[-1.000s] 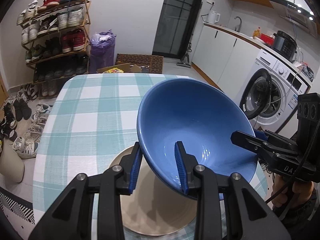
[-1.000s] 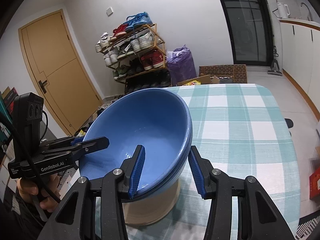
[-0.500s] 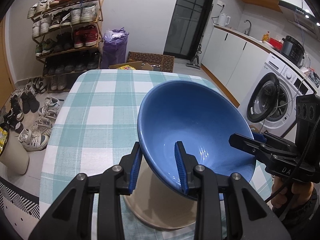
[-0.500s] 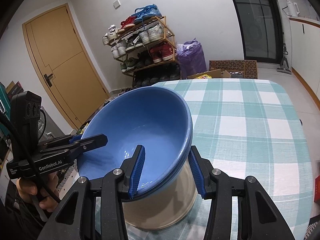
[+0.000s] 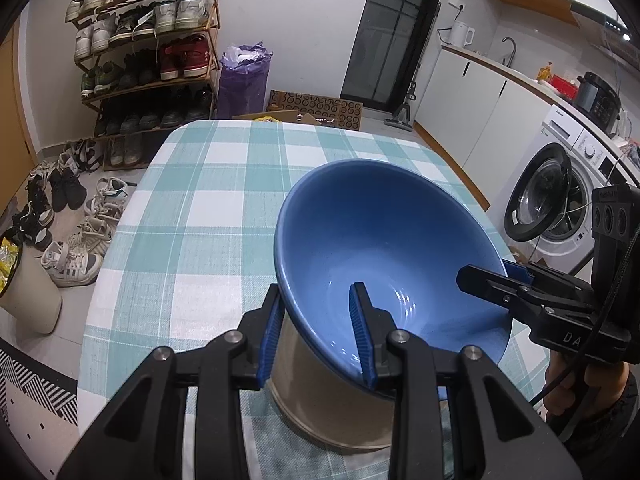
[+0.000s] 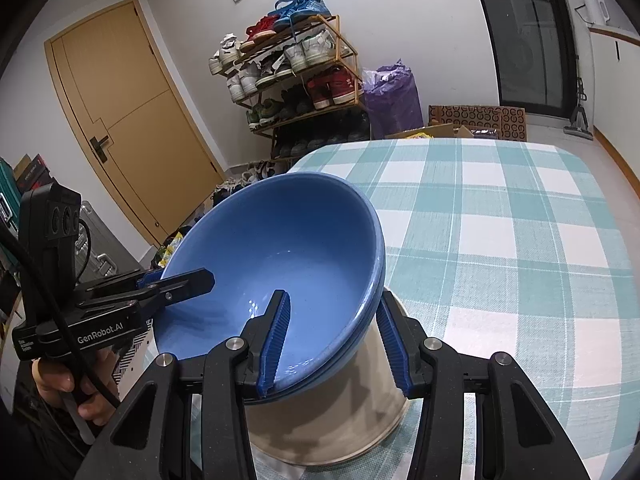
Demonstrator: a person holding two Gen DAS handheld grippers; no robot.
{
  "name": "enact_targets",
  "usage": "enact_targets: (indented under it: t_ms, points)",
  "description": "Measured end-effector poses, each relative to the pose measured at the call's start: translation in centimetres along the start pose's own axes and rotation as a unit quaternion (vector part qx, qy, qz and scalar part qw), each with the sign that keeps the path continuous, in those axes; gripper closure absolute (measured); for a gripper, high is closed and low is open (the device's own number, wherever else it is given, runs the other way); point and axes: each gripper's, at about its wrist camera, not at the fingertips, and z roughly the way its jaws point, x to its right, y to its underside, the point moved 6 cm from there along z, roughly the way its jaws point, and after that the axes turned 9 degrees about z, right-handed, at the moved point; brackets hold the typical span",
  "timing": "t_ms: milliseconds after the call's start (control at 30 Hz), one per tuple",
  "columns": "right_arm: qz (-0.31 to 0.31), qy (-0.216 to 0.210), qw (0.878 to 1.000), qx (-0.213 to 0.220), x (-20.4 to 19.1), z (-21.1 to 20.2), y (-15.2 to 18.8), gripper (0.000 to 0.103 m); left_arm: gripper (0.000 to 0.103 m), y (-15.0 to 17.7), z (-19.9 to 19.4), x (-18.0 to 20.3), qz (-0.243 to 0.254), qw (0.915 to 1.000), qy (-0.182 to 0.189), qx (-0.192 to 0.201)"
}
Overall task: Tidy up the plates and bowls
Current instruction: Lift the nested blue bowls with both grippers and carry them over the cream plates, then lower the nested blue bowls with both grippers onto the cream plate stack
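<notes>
Both grippers are clamped on the same blue bowl, one on each side of its rim, and I hold it tilted above a beige bowl that stands on the checked tablecloth. My left gripper has one blue pad inside the bowl and the other against its outer wall. My right gripper bites the opposite rim the same way, one finger inside, one outside; from its camera I see a double edge under the rim, though I cannot tell whether that is a second bowl nested beneath. The blue bowl's underside sits right at the beige bowl's mouth; whether they touch I cannot tell. In the right wrist view a hand grips the left tool's handle. Beyond the table stand a shoe rack and a washing machine.
</notes>
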Motion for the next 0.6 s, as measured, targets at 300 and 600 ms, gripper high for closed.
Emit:
enact_targets:
  t_ms: [300, 600]
  points:
    - [0.001, 0.004, 1.0, -0.014, 0.7, 1.4, 0.7, 0.057, 0.071, 0.9, 1.2, -0.3, -0.006, 0.9999, 0.003, -0.014]
    - [-0.005, 0.011, 1.0, -0.016, 0.9, 2.0, 1.0, 0.056, 0.071, 1.4, 2.1, -0.6, -0.01, 0.9998, 0.007, -0.016]
